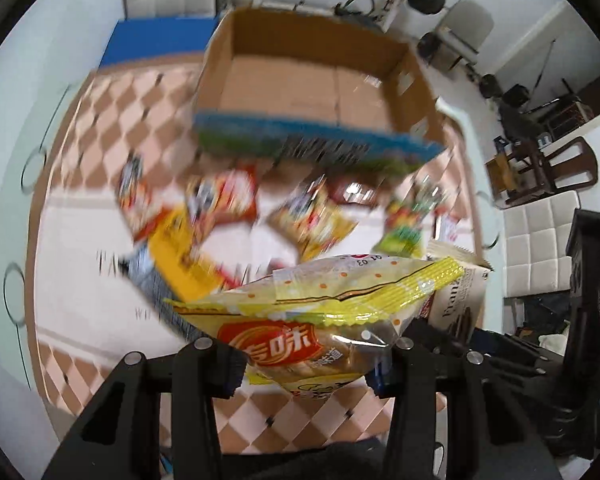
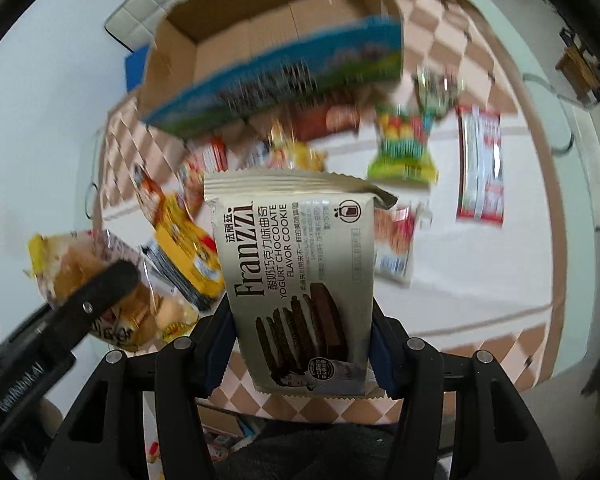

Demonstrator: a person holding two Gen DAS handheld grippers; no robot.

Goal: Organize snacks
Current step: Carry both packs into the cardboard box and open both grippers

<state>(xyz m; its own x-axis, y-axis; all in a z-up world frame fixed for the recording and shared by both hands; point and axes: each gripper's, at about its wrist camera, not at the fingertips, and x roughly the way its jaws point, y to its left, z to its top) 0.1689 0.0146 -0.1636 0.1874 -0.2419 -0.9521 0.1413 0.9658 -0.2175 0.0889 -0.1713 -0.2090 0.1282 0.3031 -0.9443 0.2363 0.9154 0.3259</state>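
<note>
Here the left gripper (image 1: 312, 364) is clamped on a yellow bread packet (image 1: 324, 312), and the right gripper (image 2: 300, 344) pinches a grey Franzzi cookie pack (image 2: 300, 272); both point steeply down above the bench (image 2: 480, 280). Beyond them lies a blurred scatter of snack packets (image 1: 228, 196). Farther off, the cardboard box (image 1: 312, 92) seems to hold nothing.

Yellow bread packet (image 1: 312, 320) hangs crumpled above the table, the beige Franzzi chocolate cookie packet (image 2: 300, 280) stands upright beside it, the open cardboard box (image 1: 300, 76) sits empty beyond, and more blurred snack packets (image 1: 224, 196) lie scattered on the checked cloth between.
</note>
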